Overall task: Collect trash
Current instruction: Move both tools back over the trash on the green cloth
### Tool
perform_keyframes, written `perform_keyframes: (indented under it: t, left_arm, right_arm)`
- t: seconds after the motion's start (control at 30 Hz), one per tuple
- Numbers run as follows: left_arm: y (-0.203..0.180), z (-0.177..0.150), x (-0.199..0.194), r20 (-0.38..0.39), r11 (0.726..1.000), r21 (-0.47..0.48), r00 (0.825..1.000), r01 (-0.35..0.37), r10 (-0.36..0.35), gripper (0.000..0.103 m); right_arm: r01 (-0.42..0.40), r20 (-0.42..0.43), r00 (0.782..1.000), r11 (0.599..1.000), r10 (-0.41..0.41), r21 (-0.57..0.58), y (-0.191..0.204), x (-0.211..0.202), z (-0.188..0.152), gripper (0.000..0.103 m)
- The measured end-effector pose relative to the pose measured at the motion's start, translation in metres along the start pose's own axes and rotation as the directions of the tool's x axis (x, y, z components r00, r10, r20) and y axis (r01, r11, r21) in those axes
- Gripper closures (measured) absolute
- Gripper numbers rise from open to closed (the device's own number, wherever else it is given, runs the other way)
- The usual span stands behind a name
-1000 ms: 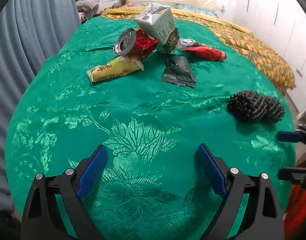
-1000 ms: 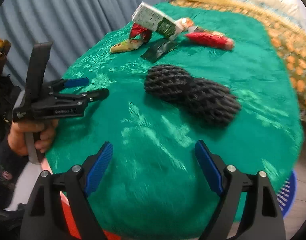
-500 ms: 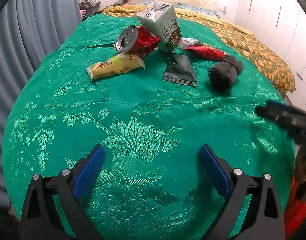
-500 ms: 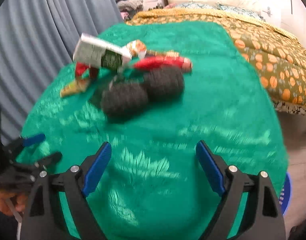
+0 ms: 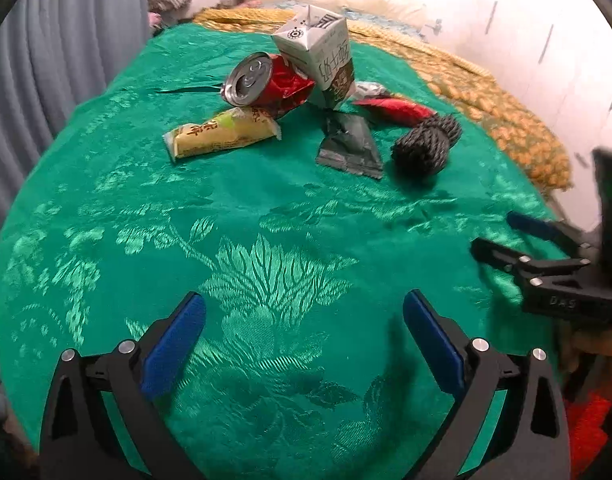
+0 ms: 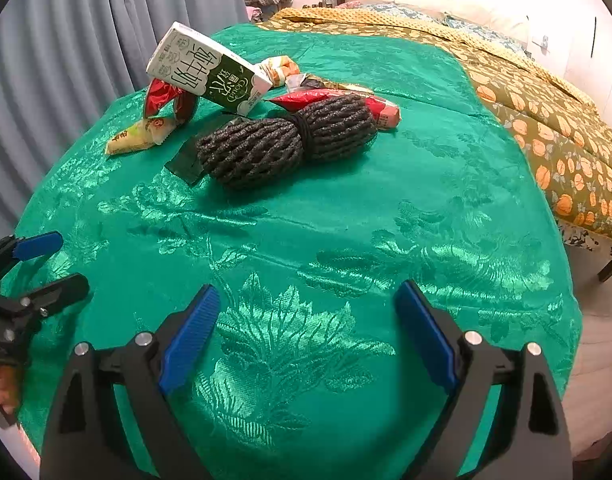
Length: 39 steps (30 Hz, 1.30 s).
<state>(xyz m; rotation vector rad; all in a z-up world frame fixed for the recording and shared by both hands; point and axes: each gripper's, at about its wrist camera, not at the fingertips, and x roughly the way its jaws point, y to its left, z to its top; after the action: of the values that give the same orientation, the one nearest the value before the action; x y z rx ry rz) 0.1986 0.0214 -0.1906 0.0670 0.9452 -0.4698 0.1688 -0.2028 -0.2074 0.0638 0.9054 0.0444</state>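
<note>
The trash lies in a loose heap at the far side of a green floral satin cloth [image 5: 265, 240]: a crushed red drink can [image 5: 265, 84] with a white-and-green milk carton [image 5: 320, 56] leaning on it, a yellow snack wrapper [image 5: 221, 136] just nearer, a dark green foil sachet [image 5: 350, 146], a red wrapper [image 5: 398, 110] and a black foam net sleeve [image 6: 285, 140] to the right. The left gripper [image 5: 303, 340] and right gripper [image 6: 306, 332] hang over bare cloth near the front, jaws opening wide with nothing between them.
</note>
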Motion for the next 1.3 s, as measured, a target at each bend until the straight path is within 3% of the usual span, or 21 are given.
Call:
perform_keyframes:
  t: [0.1, 0.2, 0.37, 0.57, 0.63, 0.7, 0.8, 0.9, 1.0, 1.1, 1.13, 1.23, 1.3]
  left_arm:
    - [0.024, 0.025, -0.008, 0.048, 1.000, -0.002, 0.999, 0.009, -0.008, 0.006]
    - [0.047, 0.062, -0.007, 0.098, 0.997, 0.055, 0.994, -0.055, 0.050, 0.006]
    - [0.070, 0.108, 0.035, 0.024, 0.980, 0.188, 0.998, -0.064, 0.060, 0.006]
    - [0.068, 0.116, 0.069, -0.030, 0.944, 0.330, 0.999, -0.023, 0.035, 0.008]
    - [0.064, 0.116, 0.073, -0.043, 0.936, 0.351, 0.999, -0.004, 0.021, 0.021]
    - [0.062, 0.113, 0.074, -0.071, 0.935, 0.353, 0.997, 0.025, 0.000, 0.046]
    - [0.059, 0.106, 0.067, -0.079, 0.946, 0.322, 0.997, 0.036, -0.011, 0.074]
    - [0.053, 0.092, 0.048, -0.076, 0.970, 0.240, 0.997, 0.029, -0.012, 0.084]
    - [0.042, 0.063, 0.024, -0.089, 0.994, 0.108, 0.996, 0.004, 0.005, 0.083]
    - [0.026, 0.032, 0.007, -0.093, 0.998, 0.059, 0.996, -0.005, 0.010, 0.082]
    - [0.020, 0.021, 0.002, -0.083, 0.998, 0.065, 0.996, -0.012, 0.018, 0.078]
    - [0.005, 0.000, -0.004, -0.034, 0.989, 0.136, 0.997, -0.065, 0.070, 0.042]
    - [0.004, -0.005, -0.001, -0.014, 0.983, 0.157, 0.995, -0.091, 0.094, 0.034]
  right_arm:
    - [-0.003, 0.002, 1.000, 1.000, 0.003, 0.003, 0.000, 0.000, 0.001, 0.015]
    - [-0.006, 0.003, 1.000, 1.000, 0.006, 0.006, 0.000, 0.000, 0.001, 0.015]
    - [-0.012, 0.007, 1.000, 1.000, 0.012, 0.010, -0.001, -0.001, 0.001, 0.015]
    - [-0.003, 0.004, 1.000, 1.000, 0.003, 0.005, 0.000, -0.001, 0.001, 0.015]
    - [0.000, 0.004, 1.000, 1.000, 0.000, 0.003, 0.001, 0.000, 0.001, 0.015]
    - [0.000, 0.004, 1.000, 1.000, 0.000, 0.004, 0.000, 0.000, 0.002, 0.015]
    - [0.000, 0.004, 1.000, 1.000, 0.000, 0.004, 0.001, -0.001, 0.001, 0.015]
    - [-0.001, 0.004, 1.000, 1.000, 0.001, 0.004, 0.001, -0.001, 0.001, 0.015]
    - [0.000, 0.004, 1.000, 1.000, 0.000, 0.003, 0.001, -0.001, 0.001, 0.015]
    - [0.004, 0.003, 1.000, 1.000, -0.004, 0.001, 0.001, -0.001, 0.002, 0.015]
    - [0.005, 0.003, 1.000, 1.000, -0.005, 0.000, 0.001, -0.001, 0.002, 0.015]
    - [0.006, 0.003, 1.000, 1.000, -0.006, -0.001, 0.001, -0.001, 0.001, 0.015]
    - [0.007, 0.002, 1.000, 1.000, -0.007, -0.001, 0.001, -0.001, 0.001, 0.015]
